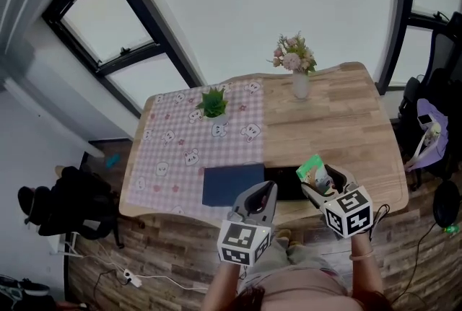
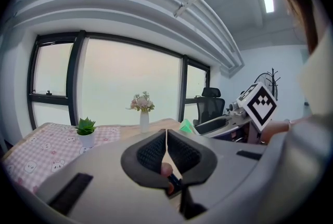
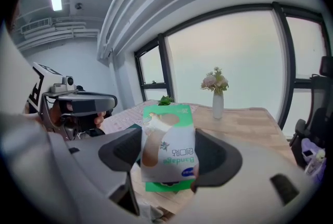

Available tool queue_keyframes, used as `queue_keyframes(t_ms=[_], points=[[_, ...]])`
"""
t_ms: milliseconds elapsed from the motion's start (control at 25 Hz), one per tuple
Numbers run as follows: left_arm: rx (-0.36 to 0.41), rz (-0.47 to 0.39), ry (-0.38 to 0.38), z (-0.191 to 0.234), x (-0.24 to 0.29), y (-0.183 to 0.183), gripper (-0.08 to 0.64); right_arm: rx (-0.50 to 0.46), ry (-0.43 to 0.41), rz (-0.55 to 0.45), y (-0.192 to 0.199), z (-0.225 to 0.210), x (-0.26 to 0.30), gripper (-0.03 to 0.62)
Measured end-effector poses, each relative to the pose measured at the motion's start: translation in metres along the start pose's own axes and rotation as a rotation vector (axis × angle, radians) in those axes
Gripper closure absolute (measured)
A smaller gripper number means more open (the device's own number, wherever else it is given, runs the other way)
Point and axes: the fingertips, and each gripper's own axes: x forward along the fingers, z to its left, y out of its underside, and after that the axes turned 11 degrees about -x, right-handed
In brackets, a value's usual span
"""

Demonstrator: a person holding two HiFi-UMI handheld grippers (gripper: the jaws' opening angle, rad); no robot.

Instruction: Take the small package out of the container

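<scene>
Filling the middle of the head view, a wooden table (image 1: 339, 122) carries a pink checked cloth (image 1: 180, 151) over its left half. At its near edge, lower centre of the frame, a dark blue panel (image 1: 232, 185) lies flat beside a black container (image 1: 285, 183). The left gripper (image 1: 267, 190) (image 2: 166, 140) hovers there, its jaws pressed together on nothing. The right gripper (image 1: 323, 183) (image 3: 174, 154) clamps the small package (image 1: 312, 169) (image 3: 166, 129), green and white, over the container's right end. A potted plant (image 1: 214, 104) and a vase of flowers (image 1: 297, 68) stand farther back.
</scene>
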Motion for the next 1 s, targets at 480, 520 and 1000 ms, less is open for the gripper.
queue_keyframes(t_ms=[480, 520, 1000], points=[[-0.006, -0.045, -0.026, -0.007, -0.022, -0.009, 0.546, -0.011, 0.026, -0.125, -0.022, 0.015, -0.025, 0.273], [-0.008, -0.048, -0.024, -0.005, -0.023, -0.010, 0.546, -0.012, 0.033, -0.135, -0.025, 0.016, -0.026, 0.273], [0.015, -0.074, 0.031, 0.029, -0.042, -0.029, 0.546, -0.005, 0.150, -0.213, -0.058, 0.036, -0.022, 0.273]])
